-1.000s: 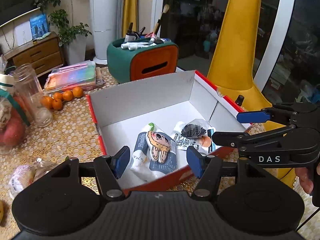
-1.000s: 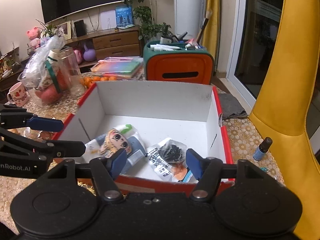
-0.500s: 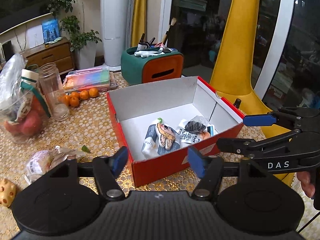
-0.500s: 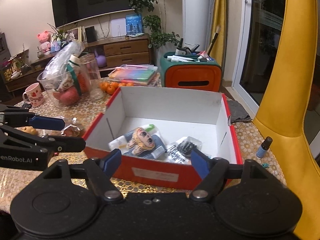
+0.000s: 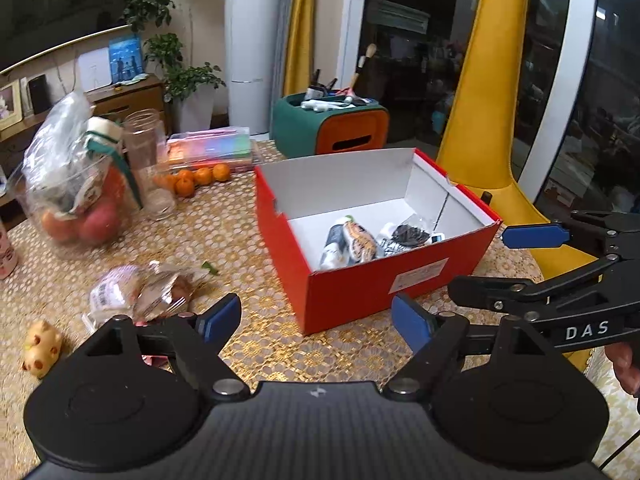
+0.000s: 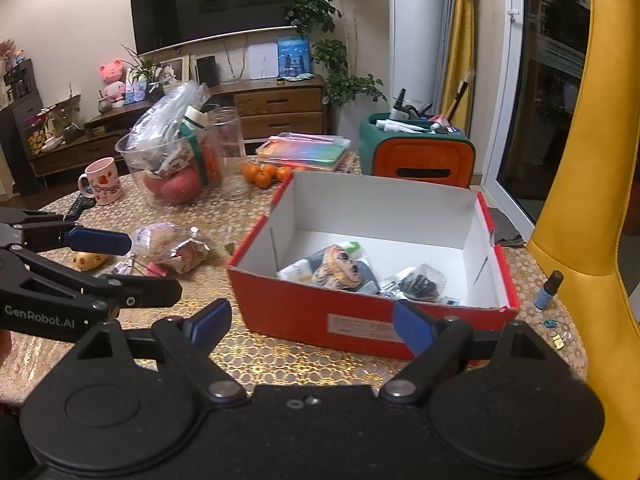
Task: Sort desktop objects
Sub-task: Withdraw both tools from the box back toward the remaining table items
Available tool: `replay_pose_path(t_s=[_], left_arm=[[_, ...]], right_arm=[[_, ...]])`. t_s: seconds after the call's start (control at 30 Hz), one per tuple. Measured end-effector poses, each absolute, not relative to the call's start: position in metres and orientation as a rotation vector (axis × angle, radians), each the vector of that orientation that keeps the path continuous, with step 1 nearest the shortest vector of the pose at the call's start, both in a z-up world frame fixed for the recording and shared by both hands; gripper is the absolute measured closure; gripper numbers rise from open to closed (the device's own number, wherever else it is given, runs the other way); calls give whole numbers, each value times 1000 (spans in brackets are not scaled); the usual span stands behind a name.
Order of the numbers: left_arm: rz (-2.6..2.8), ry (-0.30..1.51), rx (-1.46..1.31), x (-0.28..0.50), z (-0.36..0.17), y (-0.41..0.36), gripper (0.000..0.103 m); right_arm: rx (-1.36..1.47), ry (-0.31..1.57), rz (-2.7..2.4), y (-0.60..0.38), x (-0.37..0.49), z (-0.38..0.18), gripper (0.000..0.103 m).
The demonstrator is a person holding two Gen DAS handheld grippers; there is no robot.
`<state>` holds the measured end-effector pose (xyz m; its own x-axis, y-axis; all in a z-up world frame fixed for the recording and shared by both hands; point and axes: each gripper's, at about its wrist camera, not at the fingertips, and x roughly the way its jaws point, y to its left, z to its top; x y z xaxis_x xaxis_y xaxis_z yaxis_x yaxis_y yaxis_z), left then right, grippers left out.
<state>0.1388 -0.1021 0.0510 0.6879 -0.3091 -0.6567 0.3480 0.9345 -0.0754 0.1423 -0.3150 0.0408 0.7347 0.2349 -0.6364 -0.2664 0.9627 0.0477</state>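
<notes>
A red cardboard box (image 5: 348,300) with a white inside stands on the gold-patterned table; it also shows in the right wrist view (image 6: 304,316). In it lie a cartoon-face pouch (image 6: 340,266) and a clear packet of dark bits (image 6: 418,280). My left gripper (image 5: 318,320) is open and empty, in front of the box's near corner. My right gripper (image 6: 310,324) is open and empty, in front of the box's long side. Loose on the table are a clear snack bag (image 5: 140,292), a small yellow toy (image 5: 40,348), a small brown bottle (image 6: 548,290) and binder clips (image 6: 560,338).
A plastic tub of fruit (image 6: 172,168), a glass jar (image 6: 232,152), small oranges (image 6: 262,174), a pink mug (image 6: 102,182), a stack of coloured cases (image 6: 304,152) and a green-orange organiser (image 6: 416,156) stand at the back. A yellow chair (image 6: 592,200) is right of the table.
Both grippers have pulled back and up from over the box. The box now looks smaller and more of the table shows. Both stay open and empty.
</notes>
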Motion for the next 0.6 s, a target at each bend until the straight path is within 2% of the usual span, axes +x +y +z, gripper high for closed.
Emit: replay_pose_path(t_s=[0.13,0.3,0.37,0.6], left_arm=[[-347,720,44,132,49,-84,18],[-313,702,34,126,47,-58,10],[-294,695,31,124,47,-47,1],[-246,680,37,119,41,-13,0]], right_arm=[[-48,685,289,-302,137,42,13],[-56,677,315,-282,132,43,12],[-58,676,324,-274,131,43,11],[-82,667,342,-245,132,38,11]])
